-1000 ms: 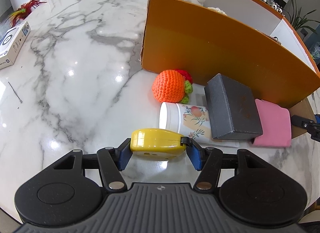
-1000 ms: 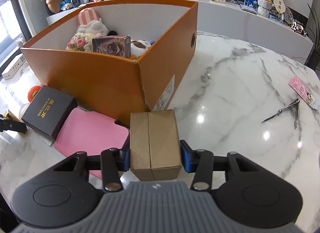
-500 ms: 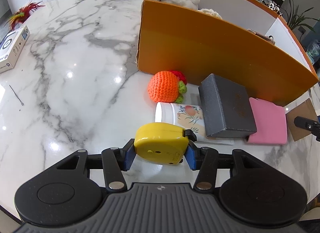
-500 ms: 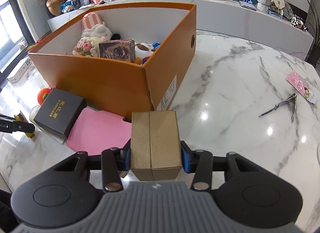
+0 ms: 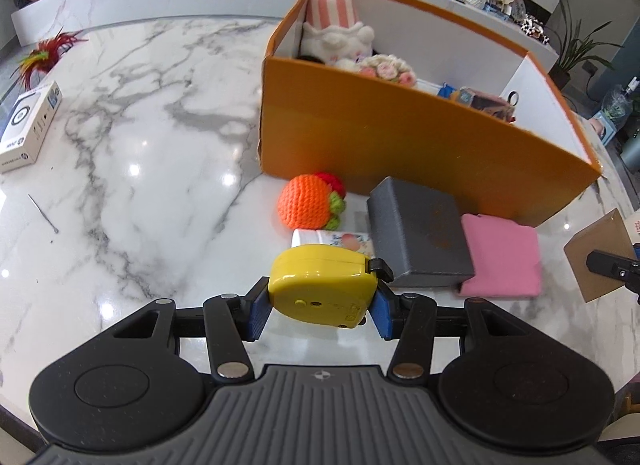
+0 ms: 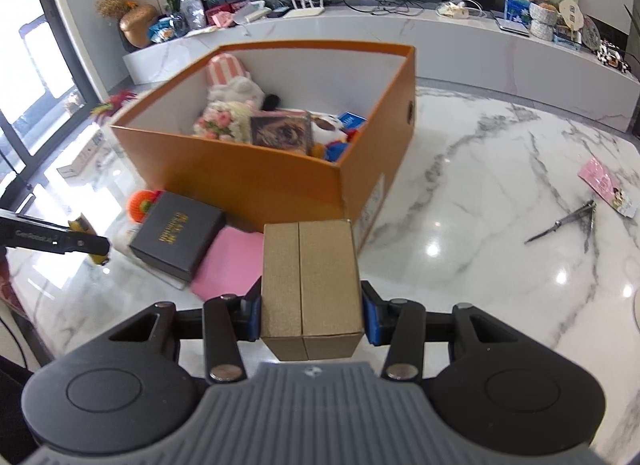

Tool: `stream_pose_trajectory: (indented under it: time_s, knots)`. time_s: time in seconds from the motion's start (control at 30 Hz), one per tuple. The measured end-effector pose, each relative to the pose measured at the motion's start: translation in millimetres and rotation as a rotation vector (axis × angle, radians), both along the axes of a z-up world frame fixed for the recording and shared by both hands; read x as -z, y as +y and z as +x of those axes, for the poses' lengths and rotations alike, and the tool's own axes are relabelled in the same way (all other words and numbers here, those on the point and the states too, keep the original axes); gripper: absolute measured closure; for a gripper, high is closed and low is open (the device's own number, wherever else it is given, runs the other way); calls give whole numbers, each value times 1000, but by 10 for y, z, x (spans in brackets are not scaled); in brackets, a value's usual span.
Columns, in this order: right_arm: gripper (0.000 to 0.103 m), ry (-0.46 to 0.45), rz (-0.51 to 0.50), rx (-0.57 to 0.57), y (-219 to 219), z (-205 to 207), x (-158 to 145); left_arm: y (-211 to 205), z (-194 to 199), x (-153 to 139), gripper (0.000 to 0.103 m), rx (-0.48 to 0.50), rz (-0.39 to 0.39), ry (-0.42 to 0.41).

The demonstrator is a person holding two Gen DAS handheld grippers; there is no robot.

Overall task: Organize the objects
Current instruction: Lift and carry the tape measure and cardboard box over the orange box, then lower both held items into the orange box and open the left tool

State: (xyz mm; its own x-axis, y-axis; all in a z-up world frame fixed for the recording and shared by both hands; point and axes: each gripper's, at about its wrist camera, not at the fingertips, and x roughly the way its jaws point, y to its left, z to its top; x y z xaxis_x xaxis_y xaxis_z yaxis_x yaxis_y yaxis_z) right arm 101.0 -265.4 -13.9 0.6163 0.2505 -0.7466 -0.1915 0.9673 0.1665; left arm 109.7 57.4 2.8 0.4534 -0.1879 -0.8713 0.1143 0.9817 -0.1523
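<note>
My left gripper (image 5: 320, 309) is shut on a yellow tape measure (image 5: 322, 285), held a little above the marble table (image 5: 140, 169). My right gripper (image 6: 312, 313) is shut on a small brown cardboard box (image 6: 310, 281), also lifted off the table. Ahead of both stands a large orange box (image 5: 420, 145) (image 6: 256, 169) with plush toys and a picture box inside. In front of its near wall lie an orange crocheted fruit (image 5: 306, 201), a floral cup on its side (image 5: 340, 241), a black box (image 5: 418, 237) (image 6: 178, 233) and a pink pad (image 5: 504, 261) (image 6: 236, 261).
A white carton (image 5: 28, 127) and a feather toy (image 5: 40, 57) lie at the table's far left, a thin pin (image 5: 42, 213) nearer. In the right wrist view, a metal tool (image 6: 568, 221) and a pink card (image 6: 608, 187) lie at the right. A counter with clutter runs behind.
Both grippers rose with their loads: the tape measure and the brown box left the table. The orange box's inside shows more in both views. The left jaws closed tighter on the tape measure.
</note>
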Motion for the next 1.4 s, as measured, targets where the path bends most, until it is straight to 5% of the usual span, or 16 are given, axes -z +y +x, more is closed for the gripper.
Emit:
stream_pose_trajectory:
  time_s: [0.5, 0.83, 1.2, 1.4]
  knots:
    - [55, -136, 137, -75, 162, -158, -542, -209, -72, -580, 45, 43, -73, -143]
    - [55, -282, 183, 45, 199, 436, -972, -499, 588, -941, 45, -16, -84, -326]
    - [55, -246, 89, 132, 284, 1284, -529, -755, 1599, -475, 45, -71, -97, -251]
    - [55, -202, 21, 128, 348, 1545, -270, -925, 1883, -401, 45, -39, -33, -248]
